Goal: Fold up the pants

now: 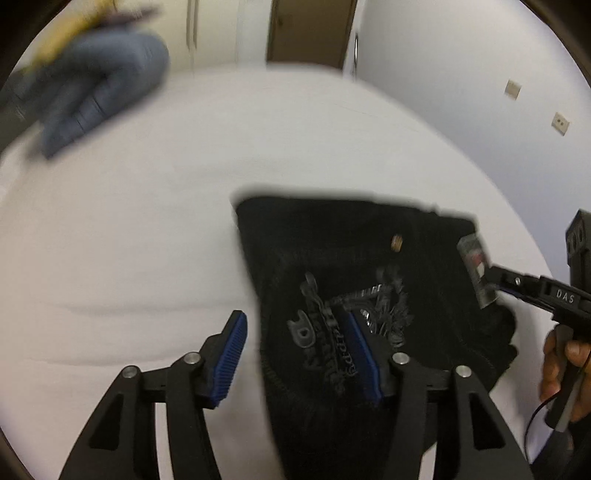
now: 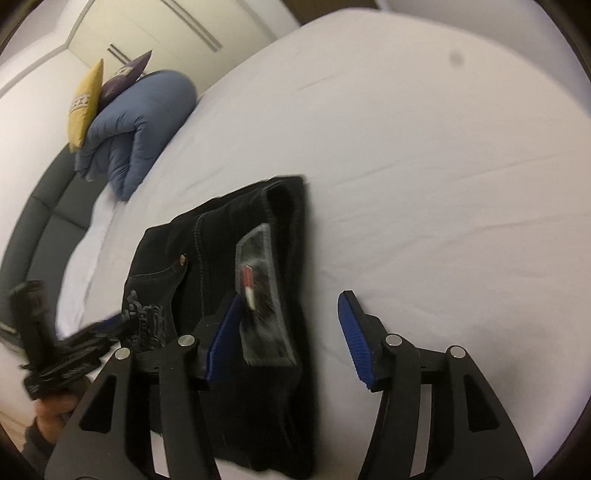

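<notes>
Black pants lie folded into a compact bundle on the white bed, with grey embroidery and a waist label facing up. My left gripper is open, its jaws astride the bundle's left edge. In the right wrist view the pants lie lower left on the bed. My right gripper is open over the bundle's right edge, beside the grey label. The right gripper also shows in the left wrist view. The left gripper shows in the right wrist view.
A folded blue duvet lies at the head of the bed, with a yellow cushion and a purple cushion behind it. A grey headboard curves along the left. A white wall with sockets and a door stand beyond the bed.
</notes>
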### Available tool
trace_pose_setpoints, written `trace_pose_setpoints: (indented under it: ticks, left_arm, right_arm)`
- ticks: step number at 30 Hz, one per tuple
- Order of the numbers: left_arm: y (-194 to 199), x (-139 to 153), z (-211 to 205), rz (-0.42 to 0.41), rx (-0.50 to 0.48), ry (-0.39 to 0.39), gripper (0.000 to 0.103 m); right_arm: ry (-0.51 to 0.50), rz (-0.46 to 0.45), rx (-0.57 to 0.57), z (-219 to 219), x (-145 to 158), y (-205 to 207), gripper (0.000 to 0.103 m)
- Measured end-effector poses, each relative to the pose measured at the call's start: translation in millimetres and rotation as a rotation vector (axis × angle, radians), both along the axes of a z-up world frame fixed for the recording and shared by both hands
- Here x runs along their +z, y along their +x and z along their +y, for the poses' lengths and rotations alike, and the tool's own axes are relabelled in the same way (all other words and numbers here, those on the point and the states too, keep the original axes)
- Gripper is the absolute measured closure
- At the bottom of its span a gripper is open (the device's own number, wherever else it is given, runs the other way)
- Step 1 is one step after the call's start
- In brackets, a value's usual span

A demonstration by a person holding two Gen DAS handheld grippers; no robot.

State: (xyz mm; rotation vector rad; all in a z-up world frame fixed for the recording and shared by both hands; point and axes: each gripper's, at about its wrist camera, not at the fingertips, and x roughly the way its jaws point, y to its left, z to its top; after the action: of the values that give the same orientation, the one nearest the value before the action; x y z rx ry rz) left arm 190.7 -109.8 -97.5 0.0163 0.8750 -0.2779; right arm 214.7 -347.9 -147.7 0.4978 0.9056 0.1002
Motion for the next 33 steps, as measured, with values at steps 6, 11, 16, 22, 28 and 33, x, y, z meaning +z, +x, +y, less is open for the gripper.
trace_pose_setpoints:
  ticks: [6,11,16,22,28,33]
  left_arm:
    - [-92.7,105.2,22.0,-0.53,0.113,0.086,0.0]
    - [-160.1,174.8,29.5,-0.743,0.229,0.188,0.0]
    - [-214.7,222.6,60.7,-0.841,0.336,0.105,0.0]
    - [-233.2,252.2,78.7,-0.731,0.349,0.187,0.0]
    - [-239.0,228.0,68.8,-0.538,0.305,0.156,0.0]
    - [-223.4,172.9,56.1,-0.322,0.286,0.147,0.0]
  right_arm:
    - [-0.245,-0.325,-0.084,29.9,119.3,-94.2,0.044]
    - [-0.436,-0.763,-0.227,68.5,221.3,-188.0,0.0]
    - [-0.671,-0.995,-0.396,120.6,295.8,-255.8,0.0]
    - [-0.659,-1.023,-0.343,144.0,335.8,-292.2,0.0]
    - [-0.579,-0.768,-0.28,135.7,327.4,-300.3,0.0]
    - [-0.531,-0.527,-0.249,129.8,280.3,-270.3,0.0]
